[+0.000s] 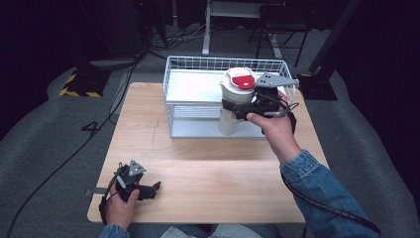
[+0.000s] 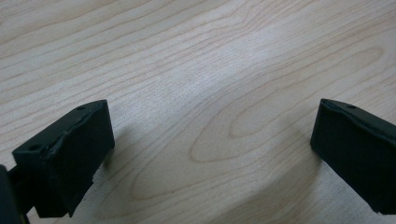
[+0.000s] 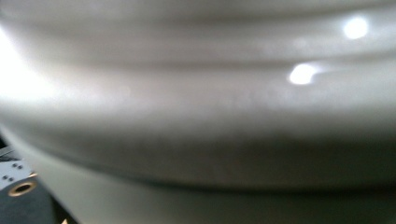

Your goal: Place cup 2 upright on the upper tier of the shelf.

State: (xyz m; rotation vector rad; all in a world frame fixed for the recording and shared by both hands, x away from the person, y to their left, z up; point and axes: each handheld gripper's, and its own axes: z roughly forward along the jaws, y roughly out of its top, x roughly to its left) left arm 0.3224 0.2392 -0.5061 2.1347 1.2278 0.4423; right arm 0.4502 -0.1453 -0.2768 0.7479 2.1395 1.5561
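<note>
A tall white cup (image 1: 233,101) with a white lid and a red tab on top is held upright over the front part of the white wire basket (image 1: 188,67). My right gripper (image 1: 236,110) is shut on the cup's upper body, just under the lid. In the right gripper view the cup's blurred white wall (image 3: 196,93) sits right against the camera. My left gripper (image 1: 156,187) rests low on the wooden table (image 1: 208,173) near its front left corner. Its jaws stand wide apart in the left gripper view, left gripper (image 2: 212,149) open over bare wood.
The basket stands at the table's back middle, its rim as high as the cup's middle. Dark floor with cables, a yellow-black striped base (image 1: 79,84) and metal stand legs (image 1: 208,29) surround the table.
</note>
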